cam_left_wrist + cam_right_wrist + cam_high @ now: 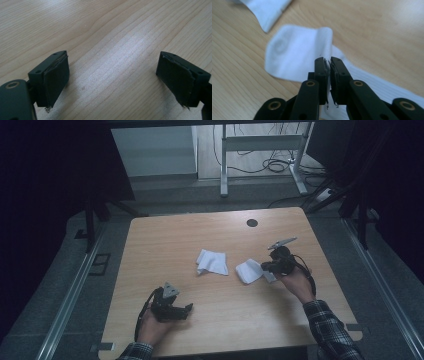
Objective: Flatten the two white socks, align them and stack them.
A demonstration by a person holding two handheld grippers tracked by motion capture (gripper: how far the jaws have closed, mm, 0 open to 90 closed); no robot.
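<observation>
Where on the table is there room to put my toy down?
The far left corner of the table is bare wood. So is the near middle, between the left claw and the right hand. It's crowded in the middle right, where two white socks lie by the right claw.

Your sleeves [327, 330] are dark plaid w/ pale lines, cuffs at both wrists. Your left gripper [112, 82] is black: two blocky jaws w/ flat dark pads, frayed at the edges, a brass-ringed hole on the link, a grey three-cornered plate on top. Your right gripper [329, 62] is black too, w/ brass-ringed pivots, small screw holes and a black cable [310, 277].
</observation>
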